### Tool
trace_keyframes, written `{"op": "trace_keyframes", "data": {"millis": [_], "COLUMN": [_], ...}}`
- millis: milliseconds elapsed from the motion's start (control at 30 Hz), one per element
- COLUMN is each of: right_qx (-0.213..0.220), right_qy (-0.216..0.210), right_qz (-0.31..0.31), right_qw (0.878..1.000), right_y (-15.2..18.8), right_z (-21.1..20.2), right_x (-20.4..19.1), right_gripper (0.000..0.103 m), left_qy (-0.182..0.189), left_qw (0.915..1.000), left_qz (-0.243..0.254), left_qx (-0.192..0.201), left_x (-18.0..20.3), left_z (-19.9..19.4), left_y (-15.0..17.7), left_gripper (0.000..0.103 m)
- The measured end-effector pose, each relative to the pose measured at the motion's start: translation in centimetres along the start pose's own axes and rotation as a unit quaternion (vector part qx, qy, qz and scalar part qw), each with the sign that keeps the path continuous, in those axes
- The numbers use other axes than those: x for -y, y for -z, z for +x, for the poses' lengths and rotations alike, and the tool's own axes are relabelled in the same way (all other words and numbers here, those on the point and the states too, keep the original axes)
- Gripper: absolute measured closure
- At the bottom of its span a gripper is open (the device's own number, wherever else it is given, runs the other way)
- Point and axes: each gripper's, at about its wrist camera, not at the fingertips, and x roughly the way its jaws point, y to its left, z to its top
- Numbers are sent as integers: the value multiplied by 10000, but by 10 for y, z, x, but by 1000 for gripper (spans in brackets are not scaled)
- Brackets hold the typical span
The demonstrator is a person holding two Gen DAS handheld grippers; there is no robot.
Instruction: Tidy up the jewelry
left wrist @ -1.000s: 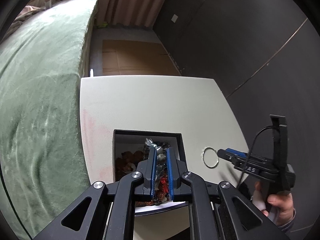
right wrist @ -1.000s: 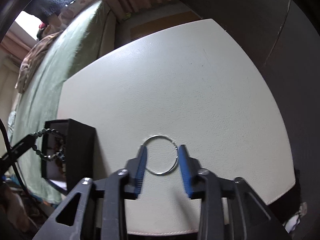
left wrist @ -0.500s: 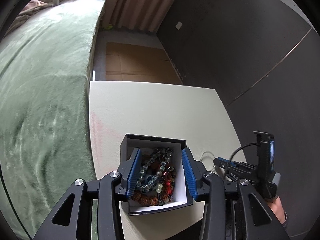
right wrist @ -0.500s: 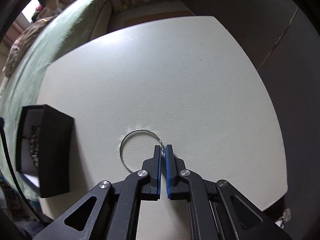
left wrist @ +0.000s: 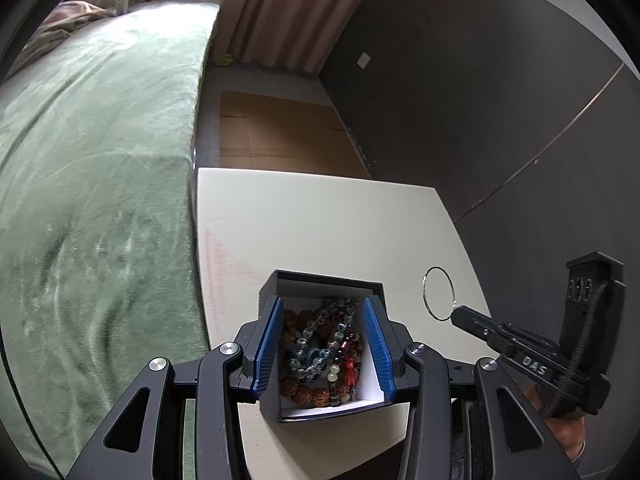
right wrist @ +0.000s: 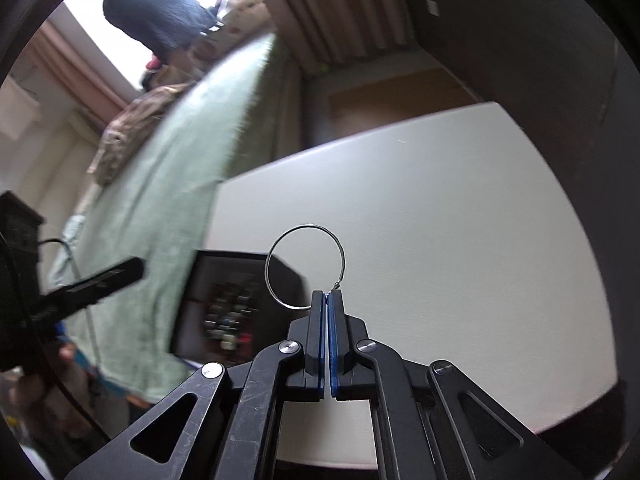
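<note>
A black jewelry box [left wrist: 280, 280] with a white lining sits on the white table [left wrist: 320, 220] and holds several beaded bracelets [left wrist: 324, 344]. My left gripper [left wrist: 322, 344] is open above the box, its blue pads on either side of the beads. My right gripper [right wrist: 328, 300] is shut on a thin silver hoop [right wrist: 306, 266] and holds it in the air above the table. The hoop [left wrist: 439, 294] and the right gripper [left wrist: 460, 314] also show in the left wrist view, to the right of the box. The box [right wrist: 240, 304] appears blurred in the right wrist view.
A bed with a green blanket [left wrist: 92, 200] runs along the table's left side. A dark wall [left wrist: 480, 100] stands to the right. Cardboard [left wrist: 280, 136] lies on the floor beyond the table. The table's near edge [right wrist: 440, 452] is close to the right gripper.
My left gripper opened and let beads into the box, then drew back. My right gripper shut on the silver hoop and lifted it off the table toward the box.
</note>
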Motion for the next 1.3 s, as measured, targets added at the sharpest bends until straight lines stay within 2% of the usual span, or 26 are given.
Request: {"op": "trace_keyframes", "data": {"millis": [267, 367, 433, 467, 500, 667, 767, 900, 1000, 1167, 1300], "right_qx": [-50, -261, -560, -633, -625, -414, -310, -254, -103, 21, 115], "right_qy": [-864, -995, -902, -891, -875, -800, -580, -484, -342, -113, 48], "right_qz": [-58, -101, -108, -84, -56, -12, 41, 156, 79, 40, -16], "right_qw": [9962, 9946, 9943, 9940, 9942, 9959, 9978, 9984, 9993, 9999, 9999], "right_y": [-5, -7, -7, -6, -5, -5, -4, -3, -2, -1, 6], "right_z": [30, 46, 61, 64, 64, 39, 27, 7, -13, -40, -57], "right_x": [-42, -54, -59, -58, -57, -44, -36, -24, -22, -18, -15], "right_gripper": [100, 100, 87, 66, 52, 46, 37, 37, 37, 37, 37], "left_qy": [-74, -128, -142, -148, -153, -158, -144, -103, -81, -126, -215], "left_qw": [9999, 9997, 9995, 9995, 9995, 9997, 9998, 9999, 9998, 9995, 9981], "left_qz": [-131, -195, -246, -256, -254, -174, -95, 13, 55, 79, 289], "left_qx": [76, 107, 111, 110, 110, 83, 82, 99, 150, 289, 506], "left_x": [-14, -19, -22, -22, -21, -12, -2, 13, 25, 47, 67], "left_z": [-7, -8, -9, -10, -10, -10, -11, -15, -18, -30, -44], "left_y": [-2, -3, -4, -5, -5, -5, -4, 0, 6, 19, 30], "left_gripper": [60, 60, 60, 60, 60, 60, 60, 59, 50, 48, 34]}}
